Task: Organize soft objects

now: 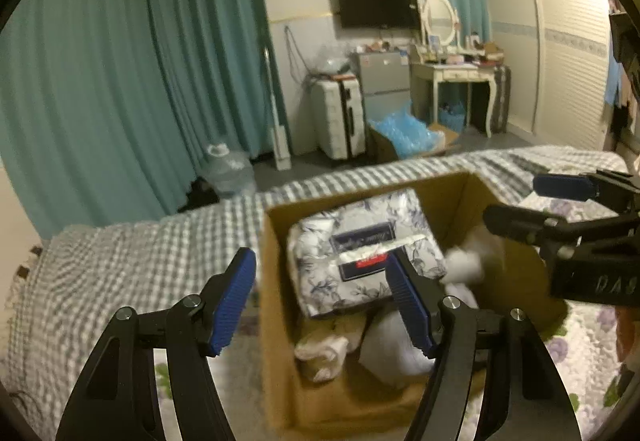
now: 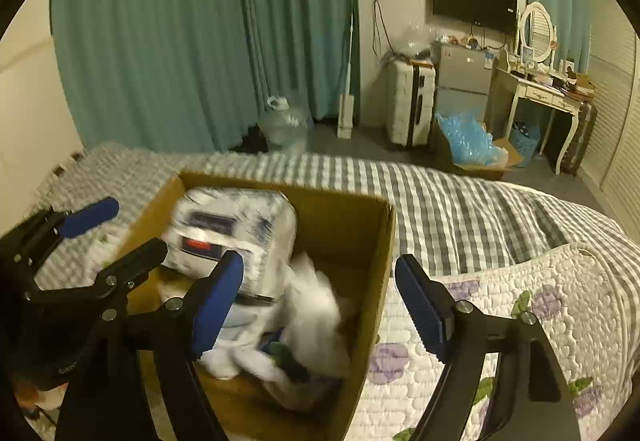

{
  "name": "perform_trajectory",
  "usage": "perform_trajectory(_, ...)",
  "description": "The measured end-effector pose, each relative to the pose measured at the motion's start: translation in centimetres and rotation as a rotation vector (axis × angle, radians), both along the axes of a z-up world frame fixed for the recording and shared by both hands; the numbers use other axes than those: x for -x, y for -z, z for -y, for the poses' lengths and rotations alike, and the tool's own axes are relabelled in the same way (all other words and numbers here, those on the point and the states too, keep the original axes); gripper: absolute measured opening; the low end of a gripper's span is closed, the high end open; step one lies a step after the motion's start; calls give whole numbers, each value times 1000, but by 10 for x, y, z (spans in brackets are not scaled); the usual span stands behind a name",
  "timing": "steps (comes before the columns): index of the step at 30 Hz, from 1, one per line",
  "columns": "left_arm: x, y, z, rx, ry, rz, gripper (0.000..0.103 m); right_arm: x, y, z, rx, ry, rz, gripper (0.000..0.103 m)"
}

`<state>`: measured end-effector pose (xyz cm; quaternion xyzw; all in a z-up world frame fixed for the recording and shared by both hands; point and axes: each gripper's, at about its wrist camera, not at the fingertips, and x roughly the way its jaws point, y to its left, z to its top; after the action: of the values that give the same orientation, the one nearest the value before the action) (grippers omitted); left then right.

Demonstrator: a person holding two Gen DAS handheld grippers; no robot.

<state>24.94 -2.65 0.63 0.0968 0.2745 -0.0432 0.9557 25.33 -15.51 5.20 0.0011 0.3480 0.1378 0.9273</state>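
the floral bedding pack (image 1: 366, 251) lies in the cardboard box (image 1: 276, 305) on the bed's near edge, beneath both empty, spread-apart grippers: left gripper (image 1: 324, 301), right gripper (image 2: 320, 305).

The cardboard box (image 1: 276, 281) is brown, matt paperboard. The bedding pack (image 1: 364, 253) in it, at 12 o'clock, has shiny plastic wrap. The towel (image 1: 320, 351) at 6 o'clock looks soft cloth. The fingers (image 1: 236, 301) have ridged blue rubber pads. The quilt (image 2: 500, 305) is bumpy stitched cloth.

An open brown cardboard box (image 1: 276, 281) on the bed holds a plastic-wrapped blue-floral folded bedding pack (image 1: 360, 241), tilted atop crumpled white cloths (image 2: 316, 301).
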Motion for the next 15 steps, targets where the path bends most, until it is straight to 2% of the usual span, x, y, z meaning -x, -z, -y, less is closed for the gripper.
perform_trajectory(4,37,-39,-7,21,-30,60,69,24,-35,8,-5,26,29,79)
perform_trajectory(9,104,-103,-16,56,-39,191,70,80,-104,23,-3,51,122,79)
perform_trajectory(11,134,-128,-22,72,-39,255,86,102,-131,26,3,55,161,79)
perform_trajectory(12,145,-137,-24,84,-44,287,87,118,-146,28,9,56,186,79)
perform_trajectory(15,184,-161,-30,116,-36,369,89,159,-175,27,54,66,237,89)
